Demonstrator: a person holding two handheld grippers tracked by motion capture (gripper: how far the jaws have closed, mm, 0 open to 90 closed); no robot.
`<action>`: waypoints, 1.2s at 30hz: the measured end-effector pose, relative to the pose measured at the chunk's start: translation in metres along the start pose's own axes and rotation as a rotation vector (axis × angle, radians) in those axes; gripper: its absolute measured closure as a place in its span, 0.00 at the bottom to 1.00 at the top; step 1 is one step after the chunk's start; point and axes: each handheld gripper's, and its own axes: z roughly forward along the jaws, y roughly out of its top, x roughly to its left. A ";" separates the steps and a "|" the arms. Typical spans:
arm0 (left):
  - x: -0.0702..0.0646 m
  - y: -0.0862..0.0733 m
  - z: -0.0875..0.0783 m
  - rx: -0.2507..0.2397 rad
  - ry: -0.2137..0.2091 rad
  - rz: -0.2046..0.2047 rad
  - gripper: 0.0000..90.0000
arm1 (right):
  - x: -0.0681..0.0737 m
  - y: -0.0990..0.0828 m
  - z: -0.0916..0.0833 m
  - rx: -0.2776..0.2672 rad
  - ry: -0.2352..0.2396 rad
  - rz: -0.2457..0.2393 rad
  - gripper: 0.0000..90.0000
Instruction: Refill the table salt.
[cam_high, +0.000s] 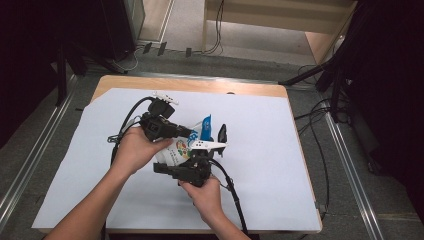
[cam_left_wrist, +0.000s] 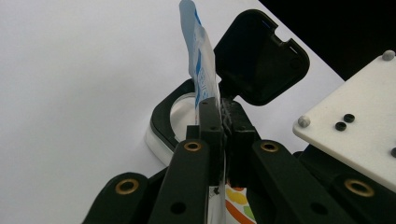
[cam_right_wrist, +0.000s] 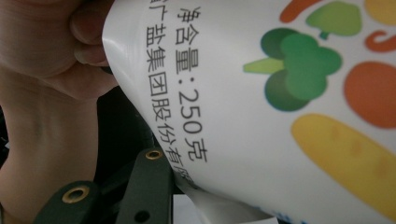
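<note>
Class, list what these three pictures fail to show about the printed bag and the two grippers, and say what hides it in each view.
- Right gripper jaws, right gripper view: the bag covers them.
- Bag's full print, high view: too small, behind hands.
- Bag's lower part, left gripper view: left gripper hides it.
- Black-lidded container contents: bag edge blocks them.

Left gripper (cam_left_wrist: 223, 135) with jaws pinched shut on the bag's (cam_left_wrist: 198, 60) blue-and-white edge, which rises above them. Beyond the jaws, a black container (cam_left_wrist: 163, 116) with open lid (cam_left_wrist: 259, 58) on the white tabletop (cam_left_wrist: 74, 93).
</note>
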 end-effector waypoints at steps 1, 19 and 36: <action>0.000 0.000 0.000 0.002 0.003 0.002 1.00 | 0.000 0.000 0.000 0.000 -0.001 -0.001 0.77; 0.002 0.001 -0.003 0.008 0.039 0.003 1.00 | 0.002 -0.001 0.002 0.010 -0.035 -0.012 0.71; 0.001 0.002 -0.001 0.004 0.011 -0.003 0.97 | 0.002 0.000 0.000 -0.019 0.007 0.020 0.77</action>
